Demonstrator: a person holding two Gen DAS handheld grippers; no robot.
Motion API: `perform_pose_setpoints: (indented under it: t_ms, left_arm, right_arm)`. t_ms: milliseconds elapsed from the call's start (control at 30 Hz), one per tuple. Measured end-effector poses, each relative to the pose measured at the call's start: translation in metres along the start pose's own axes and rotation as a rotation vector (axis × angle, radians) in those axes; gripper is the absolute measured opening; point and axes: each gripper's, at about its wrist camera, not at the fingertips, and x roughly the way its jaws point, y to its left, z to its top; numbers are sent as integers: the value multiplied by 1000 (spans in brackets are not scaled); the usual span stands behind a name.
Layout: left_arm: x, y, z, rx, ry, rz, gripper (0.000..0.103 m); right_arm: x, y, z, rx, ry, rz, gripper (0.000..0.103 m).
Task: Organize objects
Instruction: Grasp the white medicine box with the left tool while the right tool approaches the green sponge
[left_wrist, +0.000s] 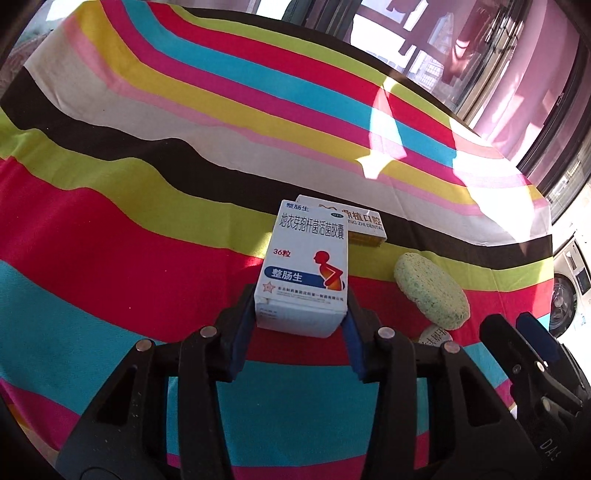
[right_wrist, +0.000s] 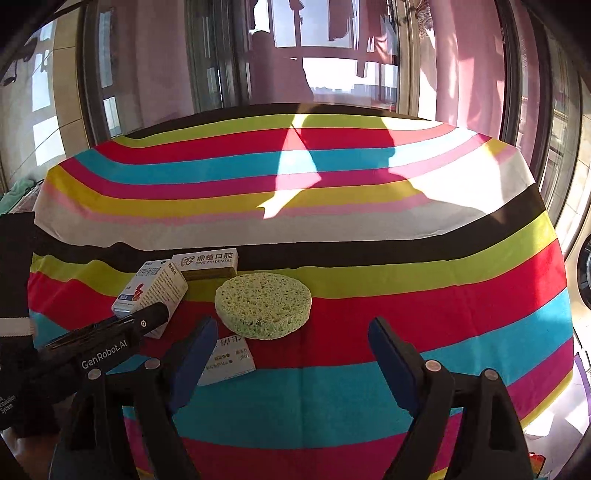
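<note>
So the left tongs (left_wrist: 301, 325) are clamped on the near end of the white medicine box (left_wrist: 304, 266), blue pads pressed against both of its sides. The box's far end sits right up against the dental box (left_wrist: 364, 223) behind it, all on the striped cloth (left_wrist: 147, 184) that covers the counter. From the right wrist view the medicine box looks tipped up a bit, though I can't tell if it has fully left the cloth.

The right tongs (right_wrist: 291, 350) are spread wide with nothing between them, hovering near the green sponge (right_wrist: 263, 304). There's also a small white carton (right_wrist: 231, 360) lying flat just below the sponge, half hidden behind the left pad of those tongs.

My read: this is the pick-up step for the medicine box, grip made, carry not yet done. Next move probably needs a clean lift so it doesn't drag the dental box along (they're really snug together), then setting it down wherever the tidy pile is meant to go. Nothing here shows a bin or tray, so the target spot is anyone's guess. The right side looks lined up to grab the sponge.
</note>
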Motion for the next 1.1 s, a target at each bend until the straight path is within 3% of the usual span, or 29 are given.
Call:
perform_pose_setpoints:
  t_ms: [200, 667, 800, 867, 1100]
  left_arm:
    - [-7, 8, -1, -29, -20, -3, 47]
    - [-4, 13, 3, -46, -30, -2, 47]
    - [-5, 13, 3, -42, -31, 1, 47]
    - [-5, 13, 3, -39, -31, 4, 47]
    - [-11, 7, 3, -11, -57, -3, 46]
  right_arm:
    - [23, 15, 11, -14, 3, 20, 88]
    - [72, 22, 17, -19, 104, -2, 88]
    - [75, 21, 18, -17, 105, -3, 88]
    - [76, 21, 17, -17, 108, -7, 81]
    - [63, 22, 17, -18, 63, -32, 81]
